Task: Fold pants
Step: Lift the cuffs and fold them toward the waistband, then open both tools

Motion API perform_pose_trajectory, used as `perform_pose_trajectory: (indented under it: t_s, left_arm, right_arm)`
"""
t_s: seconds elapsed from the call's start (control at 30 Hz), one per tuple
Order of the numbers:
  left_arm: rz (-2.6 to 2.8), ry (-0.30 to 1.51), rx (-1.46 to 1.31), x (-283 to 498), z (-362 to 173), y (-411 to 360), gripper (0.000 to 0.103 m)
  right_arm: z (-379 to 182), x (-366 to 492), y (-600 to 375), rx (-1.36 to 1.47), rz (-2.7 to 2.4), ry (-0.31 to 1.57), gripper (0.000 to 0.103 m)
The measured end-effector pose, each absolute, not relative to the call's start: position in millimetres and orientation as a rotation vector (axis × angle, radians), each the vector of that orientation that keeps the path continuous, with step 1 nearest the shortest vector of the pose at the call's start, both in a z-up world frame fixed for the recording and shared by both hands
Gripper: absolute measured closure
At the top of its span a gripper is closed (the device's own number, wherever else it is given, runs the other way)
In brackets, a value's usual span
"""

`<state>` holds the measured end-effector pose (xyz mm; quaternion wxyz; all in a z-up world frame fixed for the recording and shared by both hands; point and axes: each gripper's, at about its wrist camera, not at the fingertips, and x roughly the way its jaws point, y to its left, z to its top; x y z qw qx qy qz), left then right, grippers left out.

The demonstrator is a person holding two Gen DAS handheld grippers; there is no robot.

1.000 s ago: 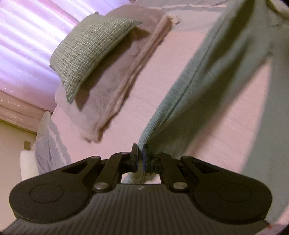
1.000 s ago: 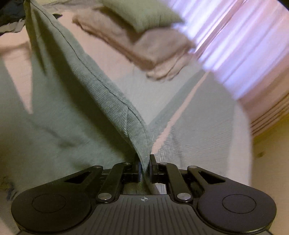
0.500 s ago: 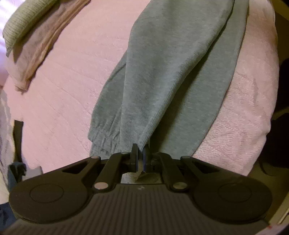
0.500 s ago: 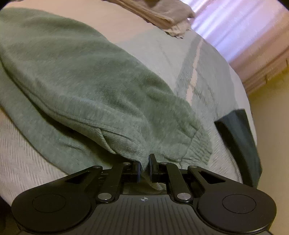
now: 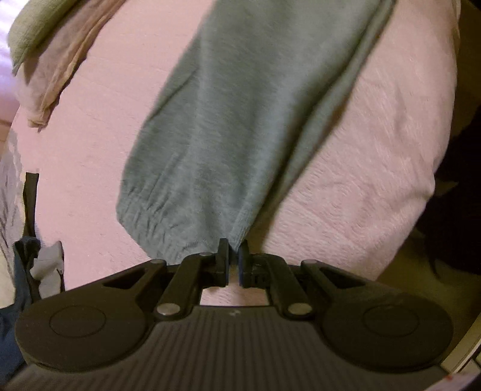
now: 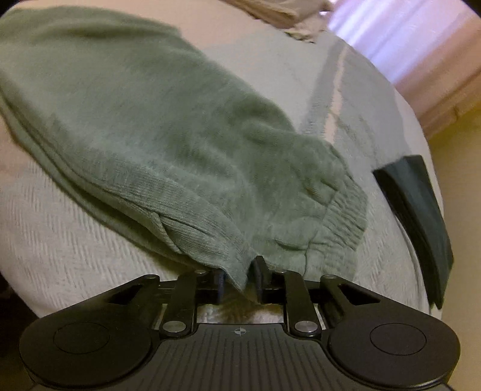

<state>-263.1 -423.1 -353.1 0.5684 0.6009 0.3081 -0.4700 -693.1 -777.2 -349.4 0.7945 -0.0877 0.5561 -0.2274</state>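
in the left wrist view the green pants lay flat along the pink bedspread, one leg stacked on the other, the ribbed cuff nearest the camera. the left gripper had its jaws nearly together with a narrow gap, the cuff's corner just at the tips; whether it gripped the cloth could not be told. one folded beige blanket and one green pillow sat at the far corner. in the right wrist view the right gripper had its jaws slightly apart, a tongue of the hem hanging between them, seemingly loose. one dark object lay beside the cuff. the single pair looked soft, thick and limp, likely to sag and slide on itself, so the ribbed cuffs or waistband judged the surest holds.
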Motion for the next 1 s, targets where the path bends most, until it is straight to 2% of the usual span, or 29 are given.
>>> perform_pose_trajectory:
  t_s: [0.13, 0.27, 0.47, 0.63, 0.73, 1.0]
  left_arm:
    - [-1.032, 0.772, 1.388, -251.4, -338.5, -421.2, 0.095]
    - [-0.925, 0.813, 1.340, -241.6, -316.1, -404.0, 0.095]
    - [-0.779, 0.904, 1.069, -221.4, -288.9, -391.8, 0.091]
    - [-0.719, 0.996, 0.788, -192.4, -281.7, -380.3, 0.078]
    - [-0.741, 1.054, 0.623, -161.9, -286.7, -376.5, 0.066]
    - [-0.924, 1.144, 0.297, -70.3, -325.2, -391.6, 0.065]
  right_arm:
    - [-327.6, -696.2, -775.1, -0.122, -0.530, 1.227, 0.066]
    - [-310.4, -706.2, -765.8, -0.047, -0.566, 1.221, 0.064]
    - [-283.1, -672.2, -738.9, -0.017, -0.529, 1.147, 0.063]
    - [-270.7, -613.8, -696.4, 0.039, -0.460, 1.092, 0.062]
    - [-271.5, -571.9, -655.6, 0.035, -0.390, 1.076, 0.062]
    - [-298.0, -460.9, -544.5, 0.080, -0.308, 1.089, 0.061]
